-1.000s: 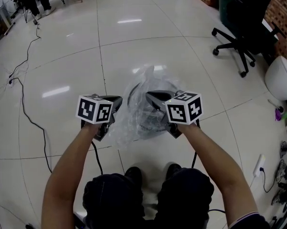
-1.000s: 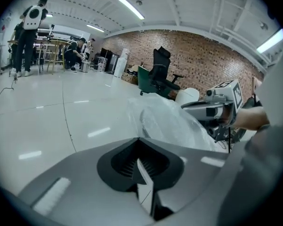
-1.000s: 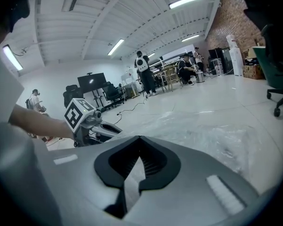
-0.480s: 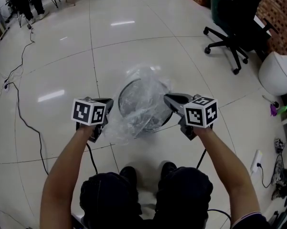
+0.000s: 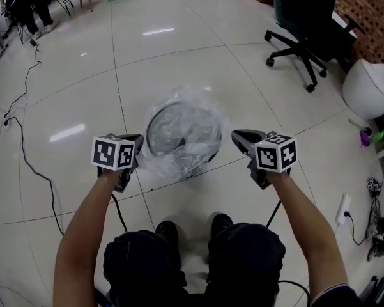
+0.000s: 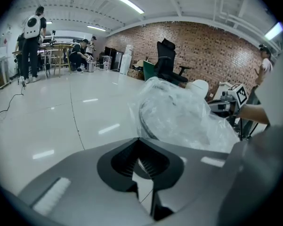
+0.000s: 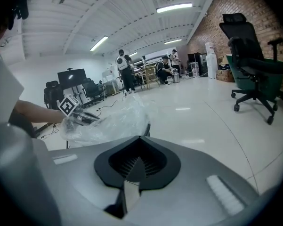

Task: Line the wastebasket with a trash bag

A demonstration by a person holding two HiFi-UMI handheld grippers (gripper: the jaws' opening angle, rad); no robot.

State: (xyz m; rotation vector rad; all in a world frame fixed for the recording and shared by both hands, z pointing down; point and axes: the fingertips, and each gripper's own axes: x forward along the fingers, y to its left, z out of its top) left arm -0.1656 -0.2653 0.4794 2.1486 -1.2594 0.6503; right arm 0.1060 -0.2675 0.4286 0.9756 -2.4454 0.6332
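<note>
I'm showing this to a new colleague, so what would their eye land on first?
A crinkled clear trash bag draped over the round wastebasket, mid-floor on glossy white tiles, grabs attention first. The left gripper and right gripper flank it with their marker cubes, both shut, the right one clear of the bag. A black office chair stands at upper right.

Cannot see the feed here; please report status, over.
Left gripper shut on bag edge; right gripper shut, empty. Bag draped over wastebasket. Nothing in the way.
</note>
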